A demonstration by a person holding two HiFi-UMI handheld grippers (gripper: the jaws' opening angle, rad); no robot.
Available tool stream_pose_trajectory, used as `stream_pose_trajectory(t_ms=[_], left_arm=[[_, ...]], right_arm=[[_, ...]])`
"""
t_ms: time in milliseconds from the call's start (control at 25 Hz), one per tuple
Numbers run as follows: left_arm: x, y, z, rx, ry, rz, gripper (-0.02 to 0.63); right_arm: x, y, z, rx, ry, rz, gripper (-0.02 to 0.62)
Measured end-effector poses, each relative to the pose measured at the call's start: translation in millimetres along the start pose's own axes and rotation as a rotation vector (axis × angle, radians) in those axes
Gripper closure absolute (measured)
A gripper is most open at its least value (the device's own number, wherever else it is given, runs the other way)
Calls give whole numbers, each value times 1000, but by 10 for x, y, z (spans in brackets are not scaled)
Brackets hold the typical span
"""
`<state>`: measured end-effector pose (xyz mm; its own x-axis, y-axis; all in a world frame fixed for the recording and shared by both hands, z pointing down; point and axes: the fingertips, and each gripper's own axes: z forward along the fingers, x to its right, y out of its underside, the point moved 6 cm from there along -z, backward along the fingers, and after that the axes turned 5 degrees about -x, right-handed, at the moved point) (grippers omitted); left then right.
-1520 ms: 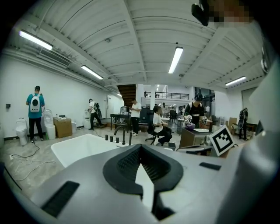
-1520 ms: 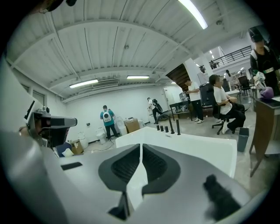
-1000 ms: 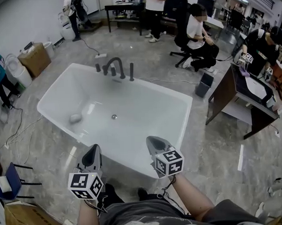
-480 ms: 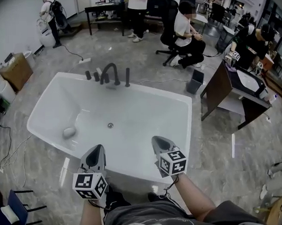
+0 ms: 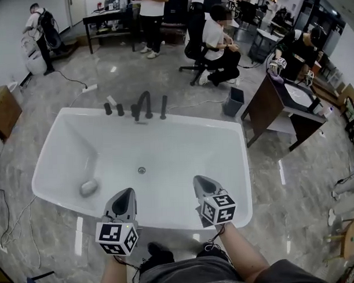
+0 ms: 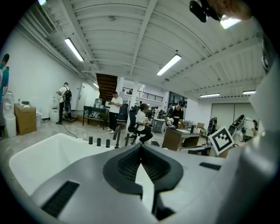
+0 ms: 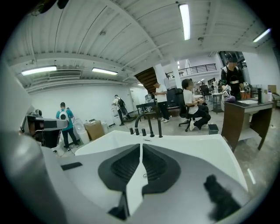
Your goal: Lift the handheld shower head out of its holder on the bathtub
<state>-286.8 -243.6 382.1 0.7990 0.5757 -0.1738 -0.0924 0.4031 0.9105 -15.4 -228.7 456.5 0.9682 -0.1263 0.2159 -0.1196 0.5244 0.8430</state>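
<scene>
Left gripper (image 5: 125, 193): jaws closed, nothing held. Right gripper (image 5: 200, 181): jaws closed, nothing held. Both are at the near side of the white rectangular bathtub (image 5: 193, 121). The slim black handheld shower head (image 5: 163, 107) stands upright in its holder on the far rim, well apart from both.

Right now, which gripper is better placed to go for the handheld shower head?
Right, narrowly. The handheld shower head stands rightmost on the far rim of the bathtub, more in line with the right gripper than the left gripper. Both are shut and empty.
</scene>
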Motion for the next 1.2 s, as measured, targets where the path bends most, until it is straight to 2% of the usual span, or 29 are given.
stream_pose_trajectory(t_ms=[240,400,560,800,1200], left_arm=[[-464,77,41,-29,47,5,592],[-565,116,166,-44,85,-5,592],[-666,30,313,-50,102,12,592],[-786,-126,729,-39,76,-5,592],[-933,-300,1750,-69,54,6,592]], right_arm=[[-258,29,180,-17,66,2,565],[-236,35,243,-30,110,3,565],[-208,-106,385,13,129,4,565],[56,-306,901,30,99,7,565],[690,-654,1920,30,85,17,565]])
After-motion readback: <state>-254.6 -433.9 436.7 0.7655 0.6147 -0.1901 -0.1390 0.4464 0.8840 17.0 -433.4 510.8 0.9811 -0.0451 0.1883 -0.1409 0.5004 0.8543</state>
